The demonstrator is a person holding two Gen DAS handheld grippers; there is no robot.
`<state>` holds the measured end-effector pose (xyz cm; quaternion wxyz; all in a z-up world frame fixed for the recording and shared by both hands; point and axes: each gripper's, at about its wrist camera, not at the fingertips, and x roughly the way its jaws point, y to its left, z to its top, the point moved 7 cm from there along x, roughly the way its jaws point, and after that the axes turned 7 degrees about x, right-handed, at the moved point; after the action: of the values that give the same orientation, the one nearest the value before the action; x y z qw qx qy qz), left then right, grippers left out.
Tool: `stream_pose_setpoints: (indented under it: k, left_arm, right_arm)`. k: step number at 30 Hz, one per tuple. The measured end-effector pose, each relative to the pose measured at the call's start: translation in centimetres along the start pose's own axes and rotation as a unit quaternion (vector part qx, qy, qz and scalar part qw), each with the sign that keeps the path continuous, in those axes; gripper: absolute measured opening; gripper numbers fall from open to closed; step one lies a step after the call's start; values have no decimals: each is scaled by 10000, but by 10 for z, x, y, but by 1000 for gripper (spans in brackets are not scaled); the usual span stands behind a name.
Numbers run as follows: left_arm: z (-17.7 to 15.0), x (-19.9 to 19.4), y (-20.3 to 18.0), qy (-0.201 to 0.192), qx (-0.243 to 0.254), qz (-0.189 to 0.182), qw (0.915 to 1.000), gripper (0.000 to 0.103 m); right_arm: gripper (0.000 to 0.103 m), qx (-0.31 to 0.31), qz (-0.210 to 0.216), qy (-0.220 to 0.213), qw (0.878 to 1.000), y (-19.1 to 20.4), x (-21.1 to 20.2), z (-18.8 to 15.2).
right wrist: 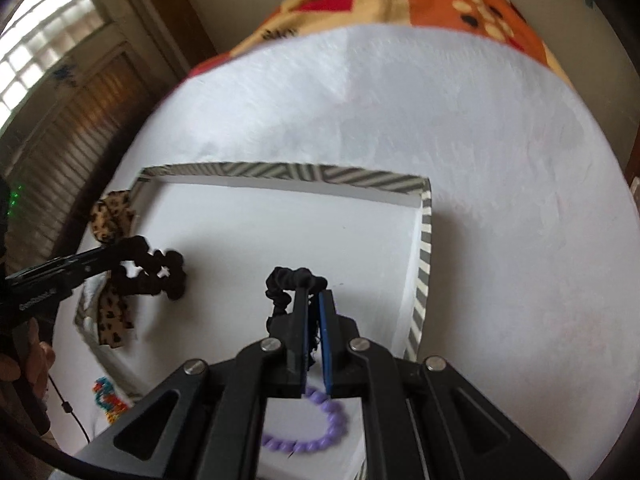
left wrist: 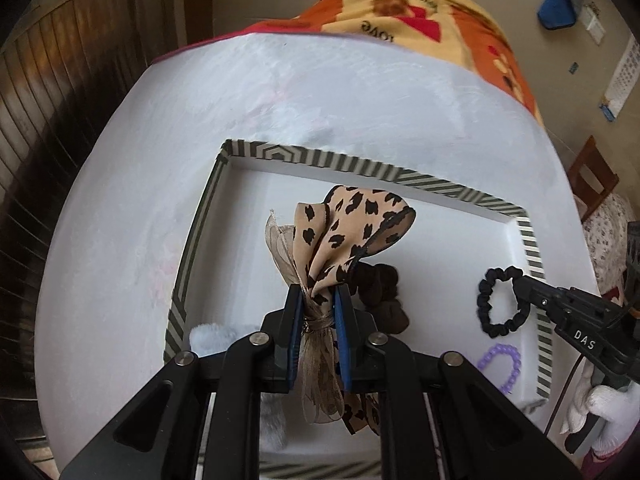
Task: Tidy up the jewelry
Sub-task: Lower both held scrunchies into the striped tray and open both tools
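The left gripper point(left wrist: 318, 300) is pinching a leopard-print bow point(left wrist: 352, 232) at its knotted middle, where a sheer beige ribbon point(left wrist: 320, 376) is wound around it; the bow's spotted loops are fanning up past the fingertips and its tails are hanging down between the blue pads. It is hovering over the striped tray point(left wrist: 384, 170), a shallow white box with a grey-and-white striped rim that is sitting on a round white tabletop point(left wrist: 280, 88). Inside the tray, just right of the bow, a dark brown scrunchie point(left wrist: 380, 292) is lying on the white floor, and a purple bead bracelet point(left wrist: 502, 364) is resting nearer the tray's right wall. A pale fluffy item point(left wrist: 208, 336) is showing in the tray's near left corner, partly hidden by the gripper's frame. The right gripper point(right wrist: 314, 300) is pressing its pads together on a thin black scrunchie point(right wrist: 294, 280), whose loop is dangling left of the fingertips above the tray's floor, toward its right wall point(right wrist: 424, 248). In the right wrist view the purple bracelet point(right wrist: 320, 428) is lying directly beneath that gripper, and a multicoloured beaded piece point(right wrist: 108, 400) is sitting outside the tray, off its left near corner on the tabletop. A white-gloved hand point(left wrist: 604, 404) is gripping the right gripper's handle. Beyond the tray's far rim a patterned orange and red blanket point(left wrist: 420, 12) is draping over something behind the table.
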<state>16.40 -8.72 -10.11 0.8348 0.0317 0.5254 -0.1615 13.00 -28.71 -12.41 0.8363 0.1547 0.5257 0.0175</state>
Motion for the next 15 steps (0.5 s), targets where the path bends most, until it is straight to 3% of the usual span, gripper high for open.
stream_pose_setpoints:
  k: [3,4,9,11,15]
  left_arm:
    - [0,6,1,50,-9,48,10000,6]
    - [0,8,1,66,-13,60,10000,11]
    - [-2,8,4,12,-94,5,10000,39]
    - [-2,6,5,-13,-143,-4,9999,46]
    - [-8,-6,2,-84,-113,97,9999,46]
  right_arm:
    - [6,-78,-162,66,9998,-4,10,-2]
    - [10,-105,-165,65,9998,-5,12,-3]
    - [45,-71,52,16,10000,-4,5,-9]
    - [45,-81,118,-25,9999,-1,-3,-11]
    - [46,-110,238,-142,9996,8,-24,-18]
